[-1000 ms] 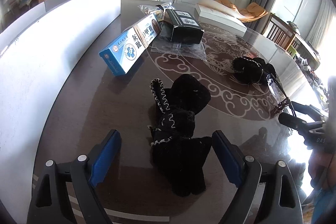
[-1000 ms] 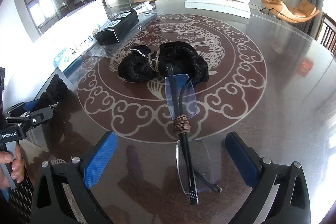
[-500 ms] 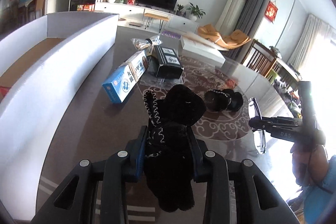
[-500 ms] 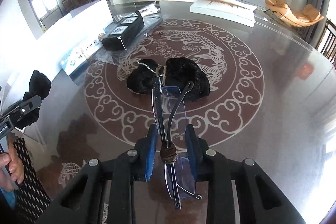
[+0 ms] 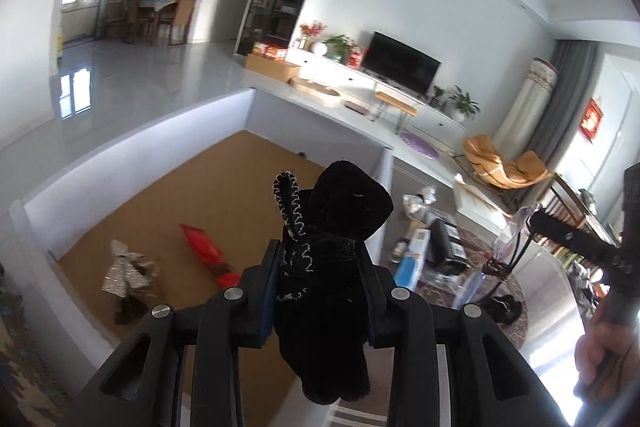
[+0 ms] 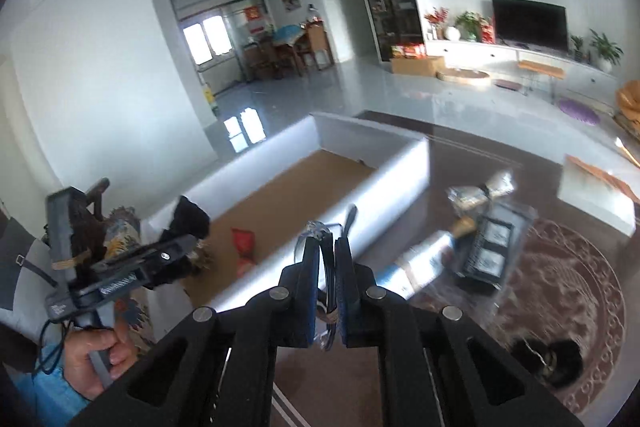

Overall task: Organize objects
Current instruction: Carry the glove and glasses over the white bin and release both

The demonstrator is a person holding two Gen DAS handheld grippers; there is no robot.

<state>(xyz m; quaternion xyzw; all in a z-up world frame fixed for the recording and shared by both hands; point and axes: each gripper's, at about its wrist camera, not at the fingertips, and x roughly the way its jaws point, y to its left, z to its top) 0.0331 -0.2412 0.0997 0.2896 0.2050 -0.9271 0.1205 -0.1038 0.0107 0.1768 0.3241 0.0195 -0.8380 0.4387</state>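
Your left gripper [image 5: 322, 291] is clamped on a black fuzzy glove with pale zigzag stitching [image 5: 328, 259], its blue pads pressing both sides. The glove hangs in the air above the near right corner of a large white-walled box with a brown cardboard floor [image 5: 168, 195]. The cuff droops below the pads and the fingers and a stitched loop stick up past them.

The box's right wall runs away from you just beside the glove. Most of the brown floor is bare. Near the front lie a red packet [image 5: 202, 247] and a crumpled silver foil wrapper [image 5: 126, 269], close together but apart.

Your right gripper [image 6: 328, 287] has just closed down narrow on a pair of thin-framed clear glasses with folded dark arms [image 6: 326, 267]. The glasses stand upright between the pads, the arms rising above them, a brown band around the arms. This gripper is held over the dark glossy table [image 6: 460, 163], just outside the box's near wall.

On the table to the right of the box lie a blue and white carton [image 6: 416, 259], a black box [image 6: 490, 247] touching a clear plastic bag, and a second black glove [image 6: 556, 353] on the round patterned inlay, well apart from the others. The table beyond them is open.
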